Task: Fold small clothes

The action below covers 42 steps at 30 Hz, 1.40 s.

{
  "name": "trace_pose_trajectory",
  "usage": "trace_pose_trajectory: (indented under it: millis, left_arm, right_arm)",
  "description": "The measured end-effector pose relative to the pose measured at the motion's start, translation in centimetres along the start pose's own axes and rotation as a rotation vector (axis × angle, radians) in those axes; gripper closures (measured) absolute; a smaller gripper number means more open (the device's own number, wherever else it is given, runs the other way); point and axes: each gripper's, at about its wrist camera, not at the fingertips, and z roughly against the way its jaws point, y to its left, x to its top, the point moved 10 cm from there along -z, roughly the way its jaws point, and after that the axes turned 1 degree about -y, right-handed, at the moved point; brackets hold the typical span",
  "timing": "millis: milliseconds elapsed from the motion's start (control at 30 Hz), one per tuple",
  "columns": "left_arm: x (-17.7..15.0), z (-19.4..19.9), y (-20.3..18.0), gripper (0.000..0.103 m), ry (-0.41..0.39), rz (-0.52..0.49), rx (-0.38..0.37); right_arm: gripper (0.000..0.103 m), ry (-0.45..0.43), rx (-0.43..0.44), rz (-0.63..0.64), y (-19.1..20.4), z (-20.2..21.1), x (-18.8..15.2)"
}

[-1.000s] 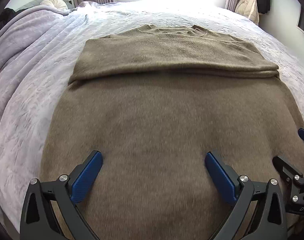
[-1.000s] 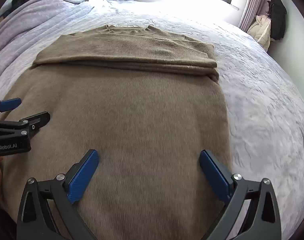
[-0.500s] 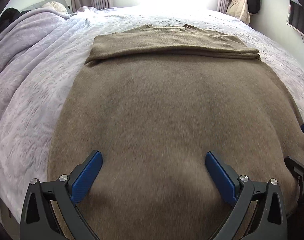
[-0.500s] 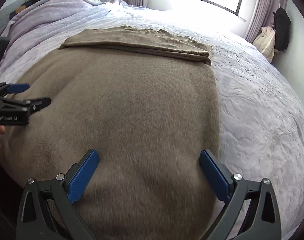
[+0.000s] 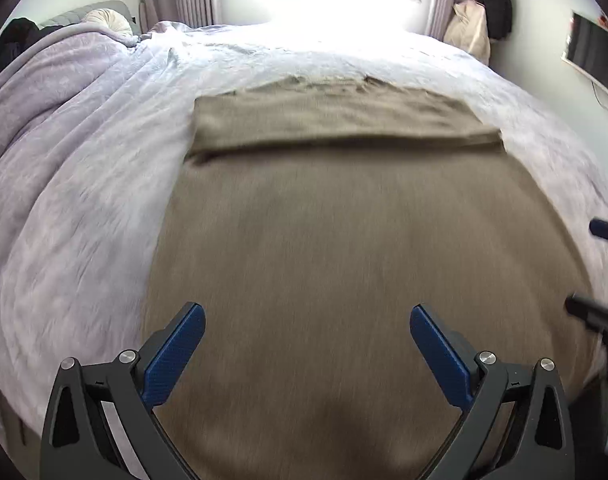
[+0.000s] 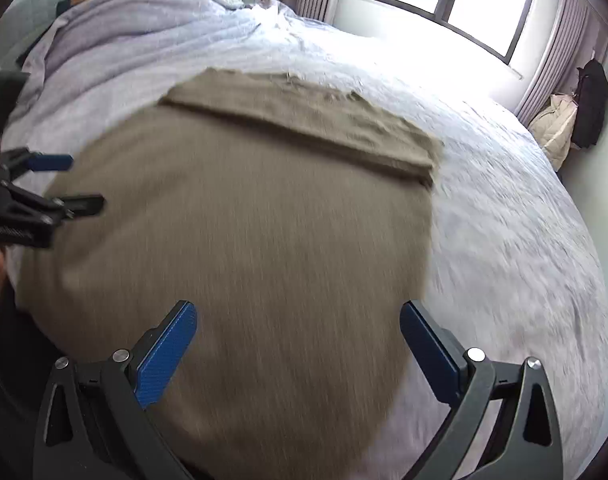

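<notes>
Sweater point(image 5: 343, 248): olive-brown, flat on quilted bedspread point(image 5: 84, 208), top part folded over.
Left gripper point(image 5: 307, 322): spread apart, empty.
Right gripper point(image 6: 298, 318): spread apart, empty.

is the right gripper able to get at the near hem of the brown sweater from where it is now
Probably yes. The right gripper hangs open over the near part of the brown sweater, nothing lying on the cloth between. The hem itself is below the frame edge, so I can't see it.
</notes>
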Motion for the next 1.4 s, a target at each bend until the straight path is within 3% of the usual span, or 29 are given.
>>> trace_pose_trajectory:
  millis: [100, 167, 267, 300, 467, 600, 767, 967, 1100, 1200, 1300, 1400]
  left_arm:
    - [3.4, -2.7, -0.2, 0.0, 0.029, 0.057, 0.005]
    - [4.2, -4.8, -0.1, 0.0, 0.075, 0.069, 0.033]
    - [2.0, -7.6, 0.1, 0.0, 0.173, 0.055, 0.07]
    - [1.6, -7.4, 0.0, 0.0, 0.144, 0.042, 0.073]
    - [-1.9, -4.3, -0.1, 0.0, 0.063, -0.003, 0.067]
    - [-4.8, -1.9, 0.4, 0.0, 0.074, -0.028, 0.039]
    - [-7.6, 1.0, 1.3, 0.0, 0.16, -0.049, 0.008]
    - [-8.6, 5.0, 1.8, 0.0, 0.074, -0.122, 0.048]
    - [-4.7, 5.3, -0.5, 0.0, 0.008, -0.123, 0.006]
    - [-0.8, 3.4, -1.9, 0.0, -0.013, -0.099, 0.007]
    - [1.4, 0.5, -2.6, 0.0, 0.023, -0.059, -0.014]
    - [0.2, -2.1, -2.9, 0.0, 0.105, -0.018, -0.025]
  right_arm:
    - [0.001, 0.032, -0.001, -0.012, 0.4, -3.7, 4.1]
    - [0.001, 0.09, -0.009, -0.032, 0.6, -6.7, 5.1]
    - [0.001, 0.205, 0.026, -0.112, 1.1, -10.9, 3.4]
    - [0.001, 0.17, 0.029, -0.147, 1.0, -10.9, 3.1]
    - [0.001, 0.069, 0.012, -0.131, 1.7, -7.6, 0.5]
    - [0.001, 0.04, 0.047, -0.117, 1.9, -5.3, -2.4]
    - [0.001, 0.06, 0.071, -0.07, 2.1, -3.0, -5.5]
    - [0.001, 0.108, 0.031, 0.092, 3.2, 0.6, -8.1]
    - [0.001, 0.005, 0.011, 0.142, 3.6, 3.1, -4.6]
    - [0.001, -0.055, -0.001, 0.156, 4.0, 2.3, 0.6]
    - [0.001, -0.031, 0.009, 0.128, 4.4, -0.7, 4.1]
    - [0.001, 0.041, 0.049, 0.068, 5.2, -4.1, 4.6]
